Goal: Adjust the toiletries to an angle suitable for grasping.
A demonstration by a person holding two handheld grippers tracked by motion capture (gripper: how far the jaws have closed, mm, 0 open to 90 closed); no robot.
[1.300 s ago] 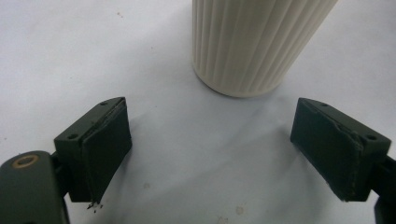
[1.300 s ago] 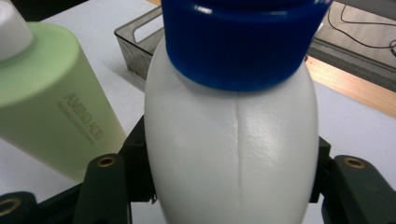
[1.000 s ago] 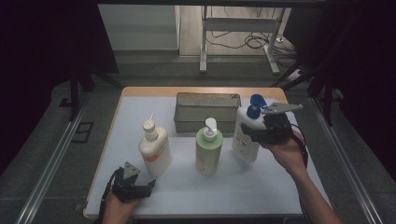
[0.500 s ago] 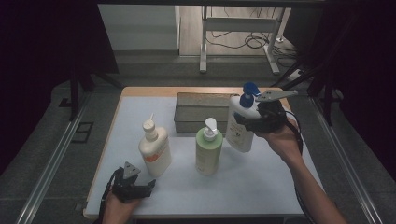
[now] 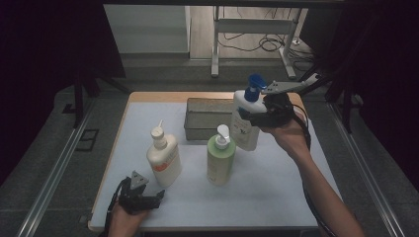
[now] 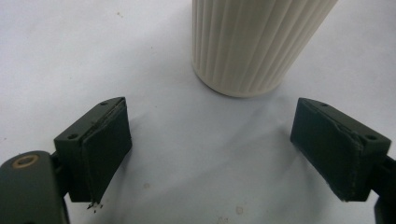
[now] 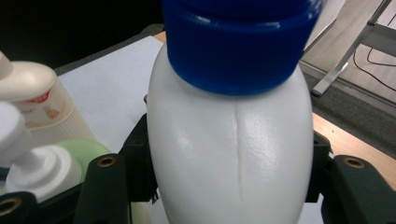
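Since the earlier frames the right gripper point(image 5: 261, 117) has carried the white bottle with the blue pump cap point(image 5: 245, 121) leftward and toward the grey bin point(image 5: 205, 118); the bottle now hangs tilted, its base off the white table mat point(image 5: 276, 197), in front of the bin's right end. Left gripper point(image 5: 148, 196): no change of position, near the table's front-left edge.

Right gripper: jaws closed against both sides of the white bottle's upper body, just under the blue cap. In the right gripper view the bottle point(image 7: 231, 149) sits between the two jaws, a vertical seam facing the camera, blue cap point(image 7: 240, 42) above.

Left gripper: jaws spread wide, nothing between them. In the left gripper view bare mat lies between the pads point(image 6: 105, 149), and the ribbed base of the cream bottle point(image 6: 247, 46) stands just beyond the jaw tips, not touching either.

Outward: cream bottle with orange label point(image 5: 163, 157) stands upright just behind the left gripper. Green pump bottle point(image 5: 220, 157) stands upright mid-table, between the cream bottle and the held white bottle, just beside and below the latter. Grey bin sits at the rear centre of the mat.
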